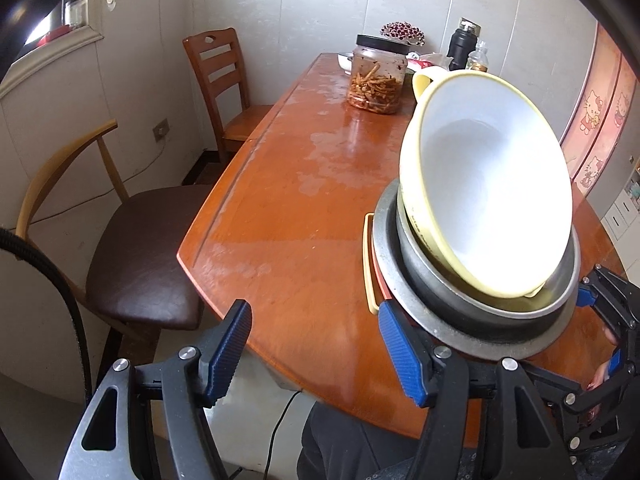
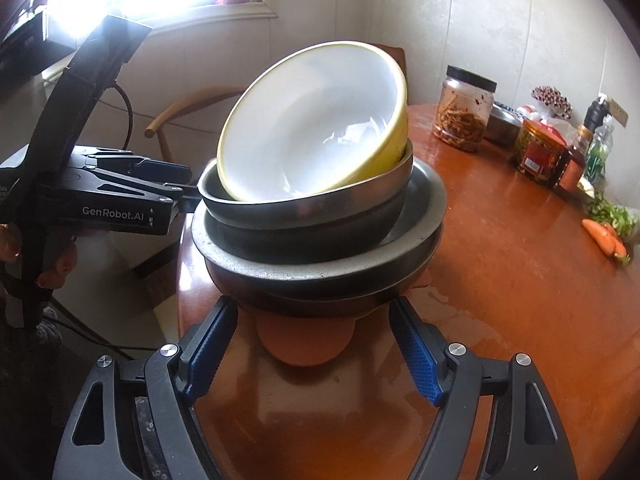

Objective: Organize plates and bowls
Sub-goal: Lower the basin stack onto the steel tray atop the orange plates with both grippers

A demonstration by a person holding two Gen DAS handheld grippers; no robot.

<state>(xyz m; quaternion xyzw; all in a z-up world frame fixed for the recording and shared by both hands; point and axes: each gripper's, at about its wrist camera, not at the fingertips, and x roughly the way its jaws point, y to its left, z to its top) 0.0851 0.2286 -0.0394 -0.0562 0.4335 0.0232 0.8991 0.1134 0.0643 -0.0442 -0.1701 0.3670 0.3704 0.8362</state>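
A stack of dishes stands on the orange wooden table (image 1: 304, 208). On top, a yellow bowl with a white inside (image 1: 492, 184) (image 2: 316, 120) sits tilted in a steel bowl (image 2: 304, 216), which rests on a grey metal plate (image 2: 320, 264) (image 1: 388, 240) over darker dishes. My left gripper (image 1: 316, 352) is open, its right finger close to the plate's rim; it also shows in the right wrist view (image 2: 188, 192) beside the steel bowl. My right gripper (image 2: 312, 340) is open just in front of the stack's base, and shows in the left wrist view (image 1: 600, 320) behind the stack.
A jar of pickled strips (image 1: 376, 76) (image 2: 464, 108), bottles (image 2: 572, 160), another jar (image 2: 536, 148), a small steel bowl (image 2: 502, 122) and carrots with greens (image 2: 608, 228) sit at the table's far side. Two chairs (image 1: 132, 216) (image 1: 224, 80) stand at its left.
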